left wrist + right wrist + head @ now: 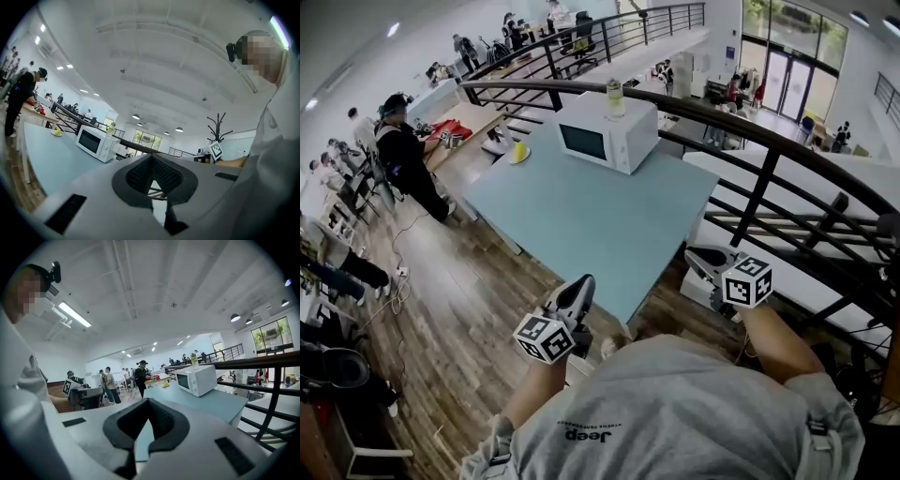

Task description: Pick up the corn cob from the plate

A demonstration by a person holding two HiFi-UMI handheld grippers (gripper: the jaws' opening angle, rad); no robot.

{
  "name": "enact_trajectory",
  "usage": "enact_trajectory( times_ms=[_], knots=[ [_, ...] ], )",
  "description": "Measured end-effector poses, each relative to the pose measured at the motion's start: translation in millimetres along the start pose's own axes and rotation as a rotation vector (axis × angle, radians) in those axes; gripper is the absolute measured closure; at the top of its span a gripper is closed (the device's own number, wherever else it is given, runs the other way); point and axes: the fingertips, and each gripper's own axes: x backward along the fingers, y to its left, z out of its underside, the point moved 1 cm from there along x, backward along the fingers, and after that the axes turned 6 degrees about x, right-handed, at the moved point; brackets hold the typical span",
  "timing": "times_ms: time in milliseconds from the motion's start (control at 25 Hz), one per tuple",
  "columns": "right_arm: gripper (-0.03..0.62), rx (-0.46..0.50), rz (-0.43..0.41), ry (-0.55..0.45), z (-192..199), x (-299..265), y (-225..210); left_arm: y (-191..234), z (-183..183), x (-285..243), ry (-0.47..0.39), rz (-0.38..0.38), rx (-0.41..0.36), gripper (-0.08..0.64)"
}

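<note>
Grey shirt (675, 412) fills the bottom of the head view, and both grippers hang by the edge of the pale blue table (581, 220) that lies farthest from the white box-shaped microwave oven (607, 133). Left gripper (578, 284): jaws pressed together, nothing between them. Right gripper (705, 255): jaws likewise closed and empty. Left of the microwave, near the table corner, the yellow corn cob (518, 149) sits on its small round plate (523, 159) — well apart from both grippers.
</note>
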Motion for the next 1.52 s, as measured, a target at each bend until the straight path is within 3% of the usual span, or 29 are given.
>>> enact_trajectory(
  times_ms=[200, 440, 720, 880, 1320, 1520],
  knots=[
    [0.577, -0.007, 0.045, -0.029, -32, -88, -19, 85, -52, -33, 0.020, 0.059, -0.017, 0.543],
    [0.577, -0.028, 0.094, -0.058, -63, -160, -37, 155, -97, -64, 0.063, 0.120, -0.020, 0.543],
    [0.577, -0.063, 0.149, -0.015, -60, -188, -65, 197, -110, -100, 0.095, 0.156, 0.007, 0.543],
    [0.577, -0.073, 0.156, 0.011, -46, -188, -99, 206, -95, -134, 0.111, 0.160, 0.022, 0.543],
    [0.577, -0.053, -0.034, 0.052, -19, -207, -207, 222, -50, -232, 0.115, -0.045, 0.090, 0.543],
    [0.577, -0.010, -0.146, 0.077, -52, -217, -192, 214, -74, -237, 0.120, -0.120, 0.076, 0.543]
  ],
)
